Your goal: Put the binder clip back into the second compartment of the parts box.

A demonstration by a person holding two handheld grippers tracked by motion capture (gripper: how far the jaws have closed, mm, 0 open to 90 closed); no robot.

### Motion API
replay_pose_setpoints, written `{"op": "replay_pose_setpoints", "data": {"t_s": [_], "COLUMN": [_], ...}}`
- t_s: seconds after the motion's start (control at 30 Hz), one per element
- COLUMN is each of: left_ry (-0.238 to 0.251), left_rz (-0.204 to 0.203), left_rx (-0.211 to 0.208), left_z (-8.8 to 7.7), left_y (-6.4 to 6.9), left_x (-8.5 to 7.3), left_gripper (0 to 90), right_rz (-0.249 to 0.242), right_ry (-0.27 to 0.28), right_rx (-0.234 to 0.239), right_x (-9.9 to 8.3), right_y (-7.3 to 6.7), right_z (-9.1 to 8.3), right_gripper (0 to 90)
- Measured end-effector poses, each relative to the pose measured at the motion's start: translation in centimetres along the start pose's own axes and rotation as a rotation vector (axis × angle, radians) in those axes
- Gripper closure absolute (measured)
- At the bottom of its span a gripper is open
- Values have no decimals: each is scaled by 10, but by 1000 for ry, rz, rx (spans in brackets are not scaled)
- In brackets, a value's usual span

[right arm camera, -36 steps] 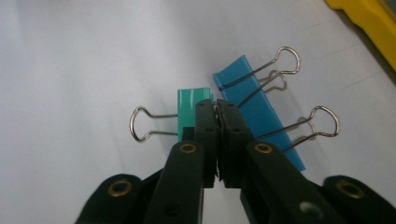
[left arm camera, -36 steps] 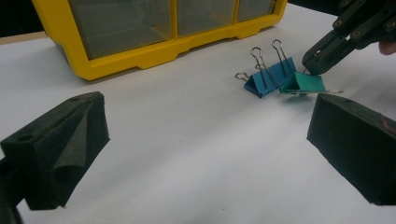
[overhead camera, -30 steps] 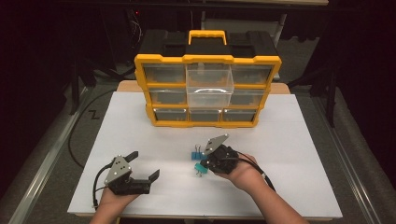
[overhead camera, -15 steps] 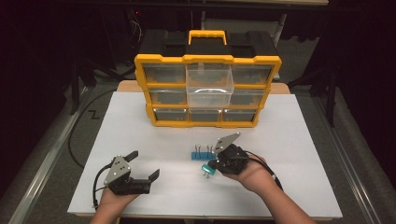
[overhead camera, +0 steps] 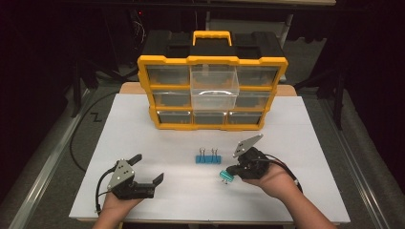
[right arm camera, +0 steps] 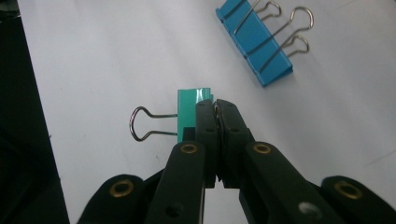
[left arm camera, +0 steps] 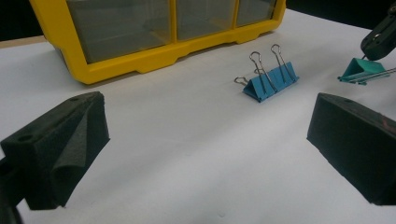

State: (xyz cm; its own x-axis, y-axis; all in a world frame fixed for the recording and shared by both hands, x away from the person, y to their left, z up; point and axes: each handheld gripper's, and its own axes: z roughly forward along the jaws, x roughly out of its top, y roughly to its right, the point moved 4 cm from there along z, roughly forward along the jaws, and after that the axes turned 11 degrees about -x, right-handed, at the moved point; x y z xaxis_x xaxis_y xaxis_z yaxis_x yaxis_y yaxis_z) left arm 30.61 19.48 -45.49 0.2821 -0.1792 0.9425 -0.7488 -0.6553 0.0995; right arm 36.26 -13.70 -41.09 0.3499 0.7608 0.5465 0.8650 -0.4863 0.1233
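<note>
My right gripper [overhead camera: 231, 172] [right arm camera: 215, 109] is shut on a teal binder clip [overhead camera: 225, 176] [right arm camera: 188, 112], pinching one of its wire handles; the other handle sticks out to the side. The clip is held low over the white table, right of two blue binder clips [overhead camera: 208, 158] [right arm camera: 254, 39] [left arm camera: 271, 81] that lie side by side. The left gripper view also shows the teal clip [left arm camera: 363, 72] under the right gripper [left arm camera: 379, 38]. My left gripper [overhead camera: 148, 168] [left arm camera: 205, 144] rests at the front left, open, with nothing between its pads.
A yellow and black drawer organizer [overhead camera: 212, 90] [left arm camera: 140, 65] stands at the back of the white board [overhead camera: 305, 138]. Its top middle clear drawer [overhead camera: 214, 86] is pulled out. A black cable [overhead camera: 79, 138] trails off the left edge.
My right gripper has drawn back to the right and nearer the person, carrying the teal clip away from the blue clips. The left gripper has stayed put.
</note>
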Motion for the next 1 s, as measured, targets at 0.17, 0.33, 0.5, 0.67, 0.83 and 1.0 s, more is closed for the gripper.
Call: {"op": "replay_pose_setpoints", "data": {"t_s": [0.17,0.33,0.5,0.67,0.83,1.0], "left_ry": [8,8,1,9,4,4], "left_rz": [1,1,2,0,0,3], "left_rx": [3,8,7,11,11,12], "left_z": [-1,-1,-1,-1,1,0], "left_y": [0,-1,-1,-2,-2,-1], "left_x": [1,1,0,1,1,1], "left_gripper": [2,2,2,2,2,2], "right_rz": [11,19,21,19,26,11], "right_ry": [-22,-51,-71,-86,-92,-94], "right_rx": [12,20,20,18,20,20], "right_x": [-9,-20,-26,-30,-28,-23], "right_y": [6,13,16,21,21,24], "right_z": [-5,-11,-14,-17,-24,-32], "right_gripper": [898,898,897,898,898,897]}}
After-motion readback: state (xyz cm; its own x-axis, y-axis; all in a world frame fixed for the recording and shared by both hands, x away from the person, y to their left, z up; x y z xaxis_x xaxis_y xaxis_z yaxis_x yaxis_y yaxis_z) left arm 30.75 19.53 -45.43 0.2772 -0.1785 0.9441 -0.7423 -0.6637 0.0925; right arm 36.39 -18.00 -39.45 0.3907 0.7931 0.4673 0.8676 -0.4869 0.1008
